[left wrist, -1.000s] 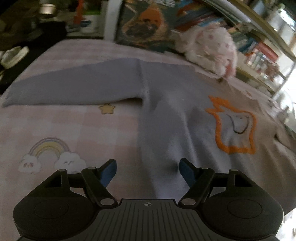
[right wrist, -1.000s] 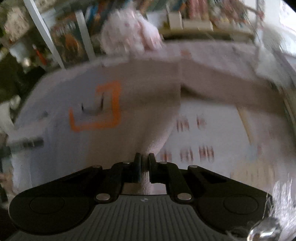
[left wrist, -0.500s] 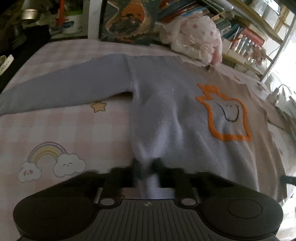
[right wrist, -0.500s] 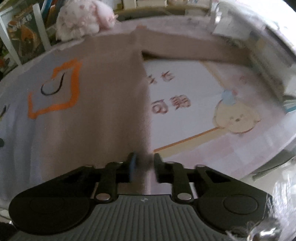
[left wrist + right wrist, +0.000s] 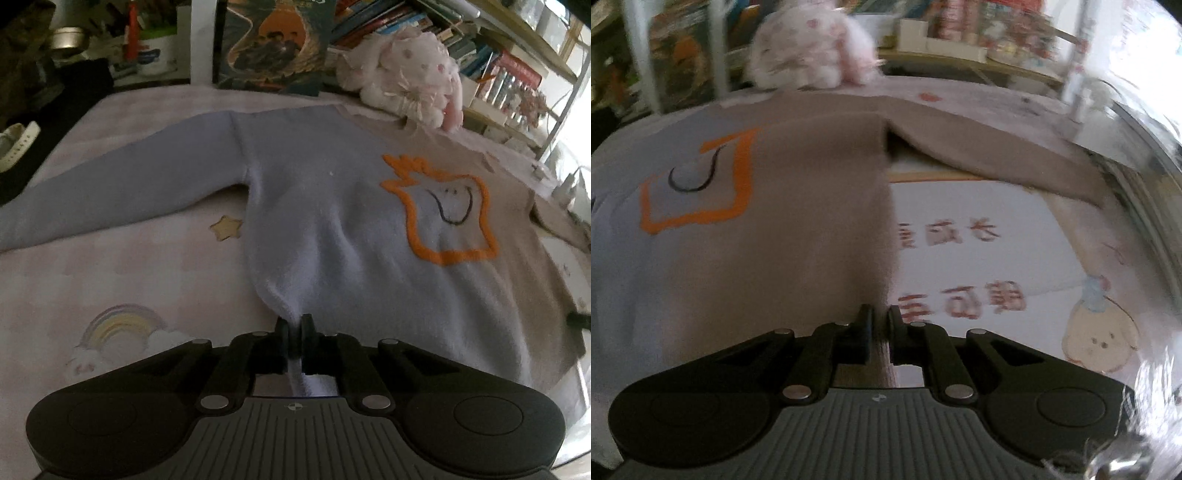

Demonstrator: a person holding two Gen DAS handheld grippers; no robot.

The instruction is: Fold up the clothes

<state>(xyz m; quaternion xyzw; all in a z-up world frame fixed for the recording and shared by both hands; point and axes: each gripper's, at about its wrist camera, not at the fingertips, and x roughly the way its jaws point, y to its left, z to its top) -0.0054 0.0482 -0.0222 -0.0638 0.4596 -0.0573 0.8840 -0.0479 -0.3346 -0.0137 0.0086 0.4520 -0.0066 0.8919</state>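
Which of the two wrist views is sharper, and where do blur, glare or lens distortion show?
Left wrist view: sharper, dim, sweater and plush toy fairly crisp, edges bowed by the fisheye. Right wrist view: smeared by motion, shelves streaked, bright washed-out glare along the right edge.

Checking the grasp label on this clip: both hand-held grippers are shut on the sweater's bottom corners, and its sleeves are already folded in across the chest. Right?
Not quite. The left hand-held gripper and right hand-held gripper are shut on the sweater's bottom corners, but the sleeves are not folded in: the left wrist view shows one sleeve stretched out flat, and the right wrist view shows the other sleeve likewise.
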